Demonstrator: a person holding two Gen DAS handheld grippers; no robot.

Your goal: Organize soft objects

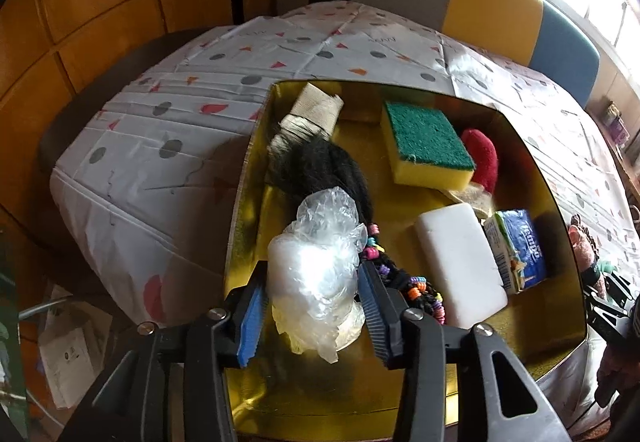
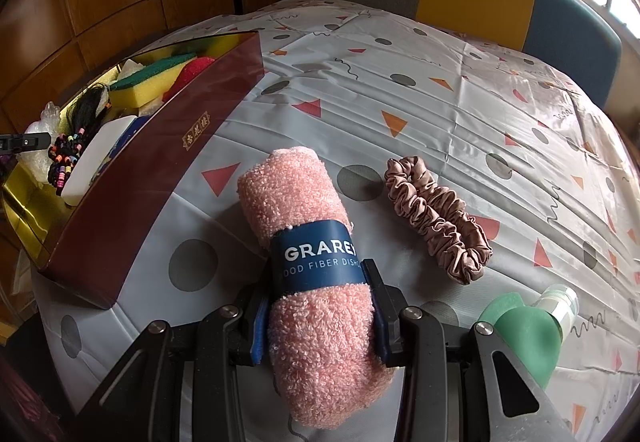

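Inside box [image 1: 248, 170] near rim, left claw [image 1: 316, 310] loosened around plastic bag [image 1: 316, 274], right claw [image 2: 320, 306] clamping towel [image 2: 316, 282].

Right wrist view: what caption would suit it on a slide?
Right hand-held gripper clamped on a rolled pink dishcloth on the patterned tablecloth, beside a pink scrunchie and a dark red box of soft items.

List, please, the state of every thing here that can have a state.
Left gripper: open around the plastic bag.
Plastic bag: crumpled, inside the box.
Gold-lined box: open, no lid on it.
Right gripper: shut on the pink dishcloth.
Pink dishcloth: rolled, banded.
Scrunchie: lying loose on the tablecloth.
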